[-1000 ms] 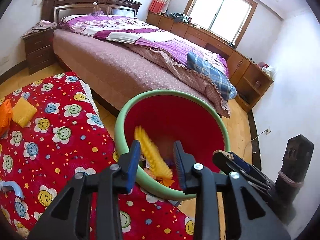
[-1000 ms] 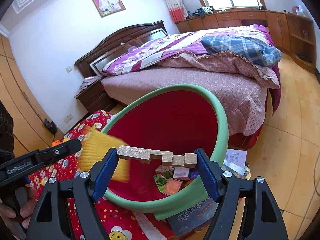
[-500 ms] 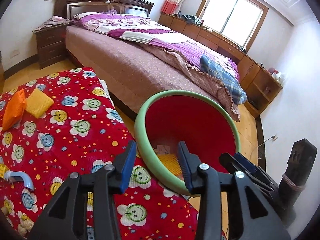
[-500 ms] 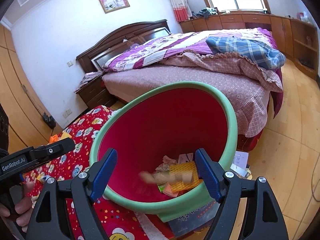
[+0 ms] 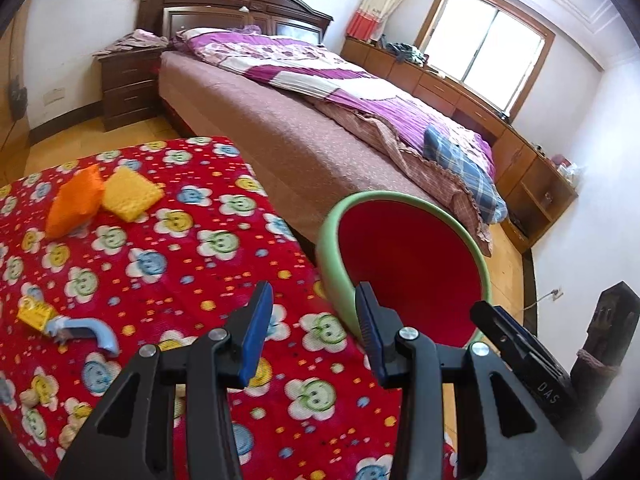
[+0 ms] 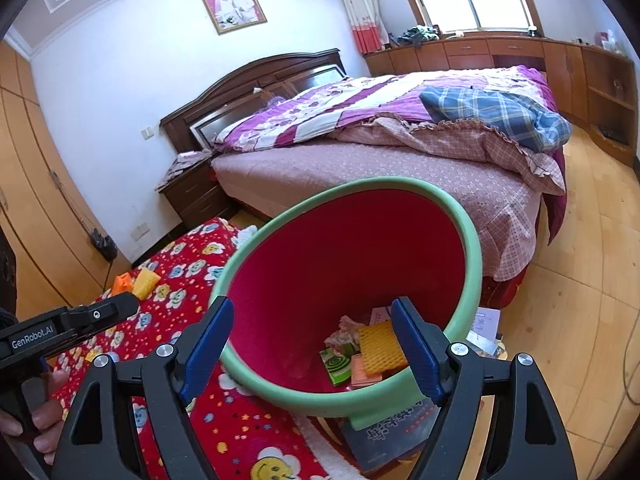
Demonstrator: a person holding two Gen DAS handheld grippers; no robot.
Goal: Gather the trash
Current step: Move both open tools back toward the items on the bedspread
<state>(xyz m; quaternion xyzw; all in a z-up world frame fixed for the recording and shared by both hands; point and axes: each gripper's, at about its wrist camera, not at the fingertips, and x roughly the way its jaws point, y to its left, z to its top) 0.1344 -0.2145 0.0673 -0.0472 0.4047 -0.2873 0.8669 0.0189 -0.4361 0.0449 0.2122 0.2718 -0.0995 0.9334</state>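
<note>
A bin with a green rim and red inside stands beside the table, also in the left wrist view. At its bottom lie a yellow sponge, a green box and crumpled paper. My right gripper hangs open over the bin's mouth, with nothing between its fingers. My left gripper is open and empty above the red smiley cloth, just left of the rim. On the cloth lie an orange sponge, a yellow sponge, a blue hook-shaped piece and a yellow tag.
A bed runs behind the table and bin, with a nightstand at its head. Books and papers lie under the bin on the wooden floor. A dark carved object stands at the right. A hand grips the left tool.
The left gripper let a yellow sponge fall into the bin and the right let go of a wooden piece. The left gripper then drew back left over the cloth.
</note>
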